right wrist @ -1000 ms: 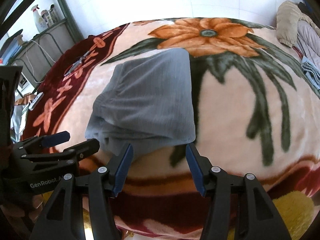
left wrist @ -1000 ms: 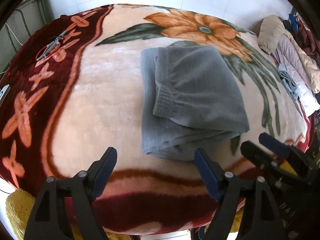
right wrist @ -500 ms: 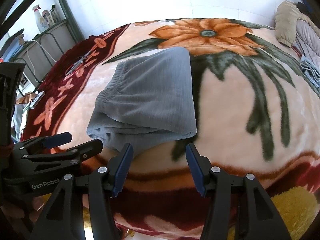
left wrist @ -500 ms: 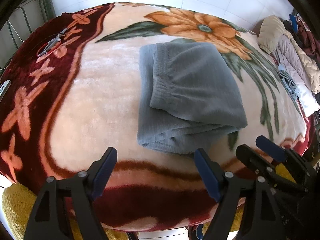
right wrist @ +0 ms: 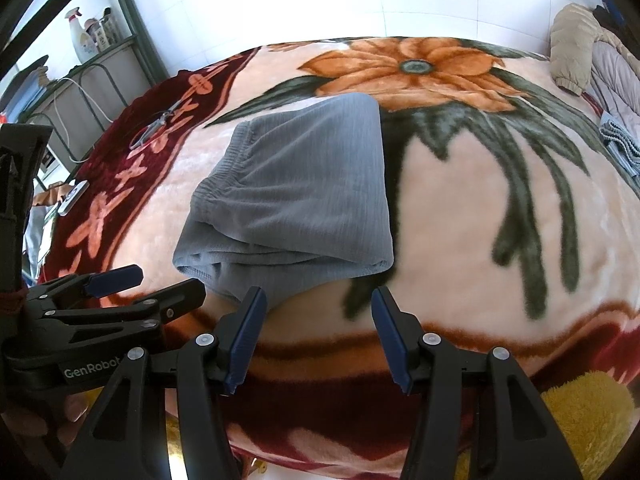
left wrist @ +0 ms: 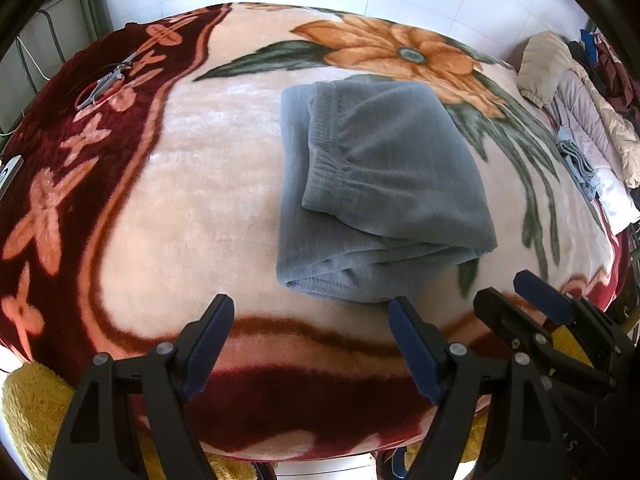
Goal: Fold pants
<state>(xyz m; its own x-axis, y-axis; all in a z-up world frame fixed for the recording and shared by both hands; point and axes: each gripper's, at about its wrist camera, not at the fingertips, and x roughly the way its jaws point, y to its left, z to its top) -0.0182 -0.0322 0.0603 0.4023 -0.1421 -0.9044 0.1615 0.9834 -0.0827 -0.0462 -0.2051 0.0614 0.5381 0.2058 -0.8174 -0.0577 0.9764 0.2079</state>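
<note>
With the grey pants point(left wrist: 380, 184) lying folded on the floral blanket point(left wrist: 208, 184) just ahead of both tools, we held the left gripper point(left wrist: 308, 344) and right gripper point(right wrist: 316, 336) spread apart and empty, judging that a final squaring should pinch the near edge evenly.

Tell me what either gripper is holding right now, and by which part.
Nothing is held. The left gripper and right gripper are both open and short of the folded gray pants, which lie free on the floral blanket.
</note>
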